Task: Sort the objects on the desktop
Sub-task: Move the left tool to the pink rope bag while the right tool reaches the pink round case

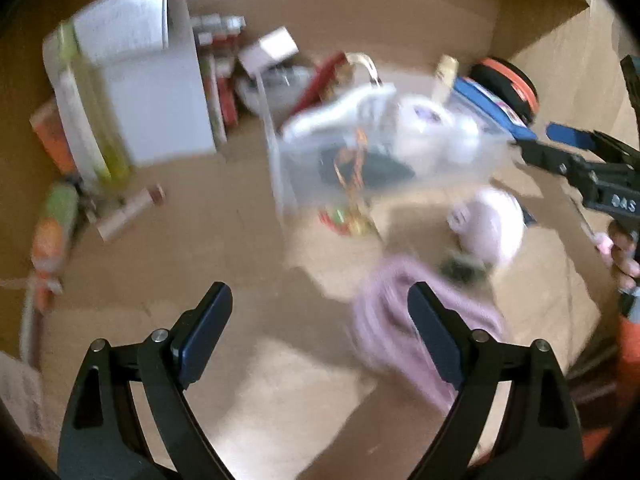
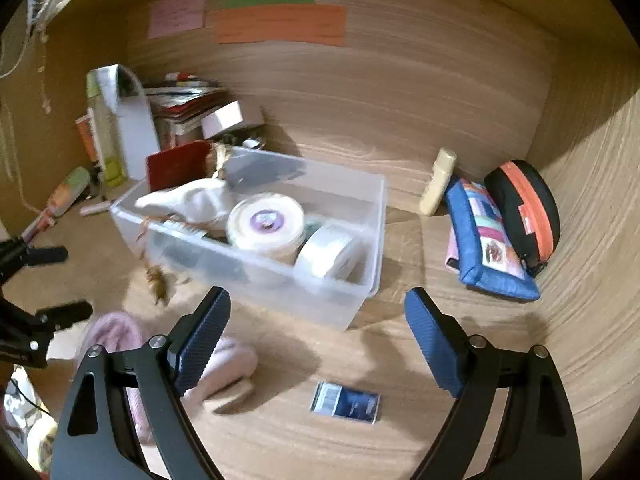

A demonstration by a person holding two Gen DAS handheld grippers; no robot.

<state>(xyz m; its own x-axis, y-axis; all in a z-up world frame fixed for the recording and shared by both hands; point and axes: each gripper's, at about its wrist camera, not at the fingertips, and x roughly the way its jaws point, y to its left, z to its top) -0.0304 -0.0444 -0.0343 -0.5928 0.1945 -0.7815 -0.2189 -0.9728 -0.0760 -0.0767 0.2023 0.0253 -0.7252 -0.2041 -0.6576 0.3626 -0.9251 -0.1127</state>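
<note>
A clear plastic bin stands mid-desk and holds two tape rolls, a white cloth and dark items. My right gripper hovers open just in front of it with nothing between its fingers. A small blue packet lies flat below the right gripper. In the blurred left wrist view the bin is ahead. My left gripper is open and empty, and its right finger overlaps a pink fuzzy item. That pink item lies left of the packet, with the left gripper at the left edge.
A blue patchwork pouch, a black and orange round case and a cream tube lean in the back right corner. Books and a white file holder stand at the back left. Wooden walls close off the back and right.
</note>
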